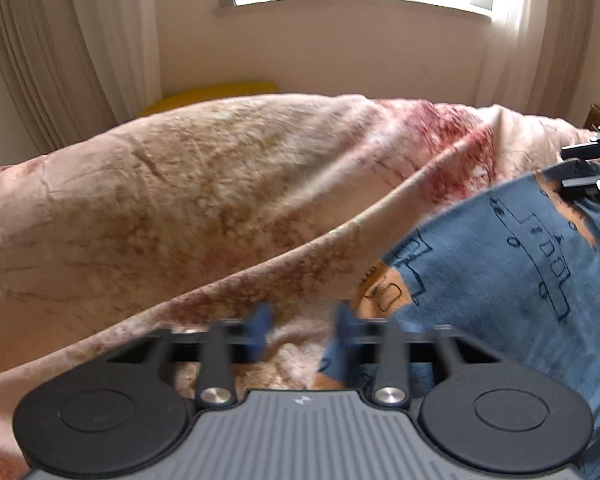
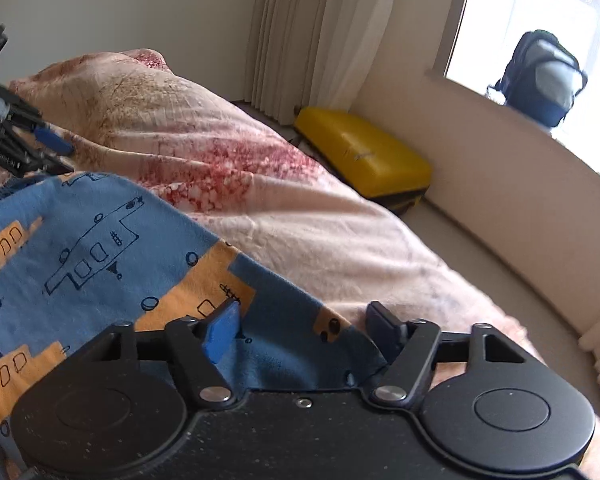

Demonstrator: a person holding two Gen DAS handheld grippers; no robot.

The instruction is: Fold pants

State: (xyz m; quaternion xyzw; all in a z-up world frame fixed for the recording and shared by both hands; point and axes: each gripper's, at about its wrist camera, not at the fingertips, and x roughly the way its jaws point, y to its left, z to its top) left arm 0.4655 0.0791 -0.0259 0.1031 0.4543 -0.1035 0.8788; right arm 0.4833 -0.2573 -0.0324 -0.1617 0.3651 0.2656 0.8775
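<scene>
Both grippers, L (image 1: 300, 326) and R (image 2: 306, 330), agape, nothing held. Pants (image 2: 100, 248) edge between R fingers (loose): may slip, bunch on blanket (image 2: 300, 220) if closed shallow.

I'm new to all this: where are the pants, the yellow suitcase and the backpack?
pants (image 2: 100, 240): right wrist view, blue printed cloth.
yellow suitcase (image 2: 364, 156): right wrist view, top face.
backpack (image 2: 544, 80): right wrist view, front panel, on the sill.

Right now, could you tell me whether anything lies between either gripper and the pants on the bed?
Nothing visible does. The right gripper is open directly over the blue patterned pants; the left gripper is open at their edge, above the blanket. No other object lies on the fabric.
</scene>
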